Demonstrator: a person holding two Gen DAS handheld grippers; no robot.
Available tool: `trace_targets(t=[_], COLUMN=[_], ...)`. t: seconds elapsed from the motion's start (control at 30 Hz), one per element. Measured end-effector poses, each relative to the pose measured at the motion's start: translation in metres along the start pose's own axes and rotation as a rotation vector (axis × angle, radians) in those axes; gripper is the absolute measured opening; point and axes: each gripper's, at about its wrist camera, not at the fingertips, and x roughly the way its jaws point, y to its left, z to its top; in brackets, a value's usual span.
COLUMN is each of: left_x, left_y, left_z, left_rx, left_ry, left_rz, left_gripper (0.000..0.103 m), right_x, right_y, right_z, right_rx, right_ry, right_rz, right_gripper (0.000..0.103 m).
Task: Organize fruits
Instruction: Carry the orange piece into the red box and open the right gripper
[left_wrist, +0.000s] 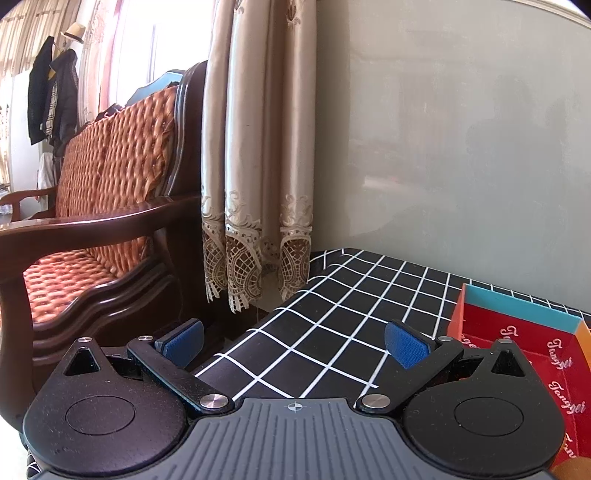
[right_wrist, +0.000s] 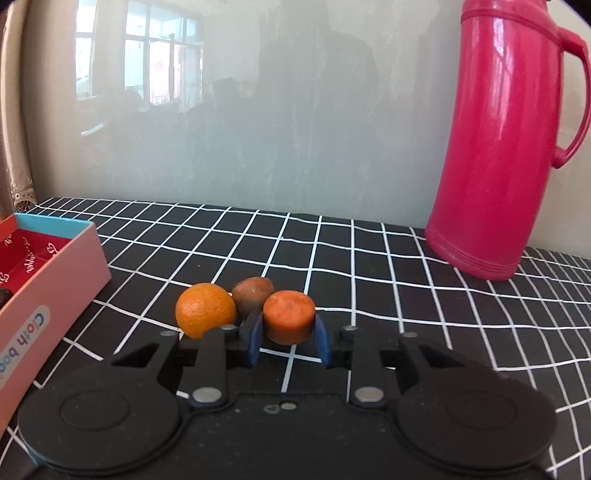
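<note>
In the right wrist view my right gripper (right_wrist: 289, 334) is shut on an orange carrot chunk (right_wrist: 289, 315), its blue pads (right_wrist: 254, 338) pressing both sides. A whole orange (right_wrist: 205, 309) sits just left of the chunk. A brown kiwi (right_wrist: 253, 293) lies behind them, touching both. All three are on the black checked tablecloth (right_wrist: 332, 251). In the left wrist view my left gripper (left_wrist: 295, 343) hangs open over the cloth's left edge with nothing between its blue pads (left_wrist: 406, 345). The red-lined box (left_wrist: 517, 332) lies to its right.
A tall pink thermos (right_wrist: 506, 140) stands at the back right by the glossy wall. The pink box (right_wrist: 44, 291) with red lining lies at the left of the right wrist view. A wooden sofa (left_wrist: 92, 229) and curtain (left_wrist: 258, 166) stand beyond the table's left edge.
</note>
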Motion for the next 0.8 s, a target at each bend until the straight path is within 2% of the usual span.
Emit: trace_targets(t=[0.5,0.8], left_x=[-0.03,-0.033], left_y=[0.0,0.023], left_z=[-0.004,-0.005], left_rx=[0.022,0.019], left_ry=[-0.02,-0.009], left_rz=[-0.039,-0.013], left_gripper=[0.103,0.103], right_x=[-0.069,-0.074], right_y=[0.0,0.047], right_z=[0.001,0.007], right_rx=[-0.008,-0.03], right_ry=[-0.071,-0.082], right_rz=[0.016,0.111], right_gripper=[0.028,0.029])
